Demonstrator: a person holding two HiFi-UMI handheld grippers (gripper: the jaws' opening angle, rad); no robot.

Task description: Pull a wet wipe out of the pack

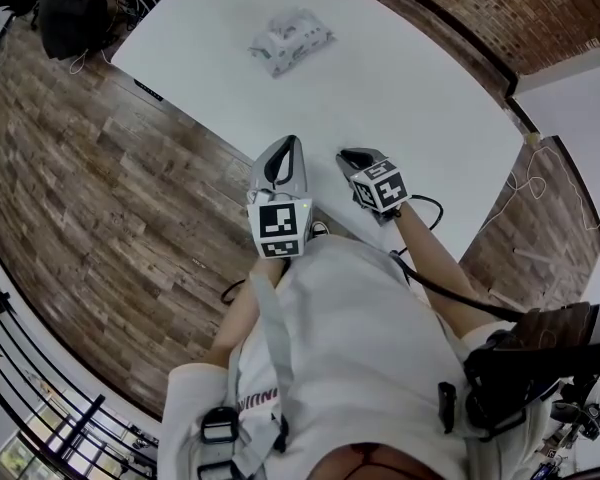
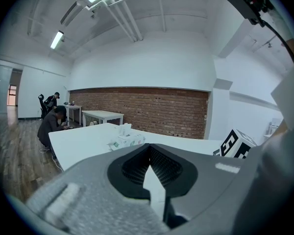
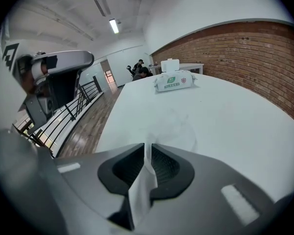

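The wet wipe pack [image 1: 291, 40] lies on the far part of the white table [image 1: 430, 98], with a wipe sticking up from its top; it also shows as the pack [image 3: 174, 81] and the pack [image 2: 126, 140], well ahead of both grippers. My right gripper [image 3: 148, 145] hangs low over the table near its front edge, its jaws a narrow gap apart. A crumpled white wipe [image 3: 142, 190] lies loose between them. My left gripper [image 2: 149, 145] is beside it at the table's edge, tips together and empty. In the head view the left gripper [image 1: 292, 143] and right gripper [image 1: 352, 156] sit side by side.
Wooden floor [image 1: 110, 188] lies to the left of the table, with a railing [image 3: 63, 116] beyond it. A person [image 2: 53, 124] crouches by the table's far end, next to a second table [image 2: 102, 115]. A brick wall [image 2: 157, 111] runs behind.
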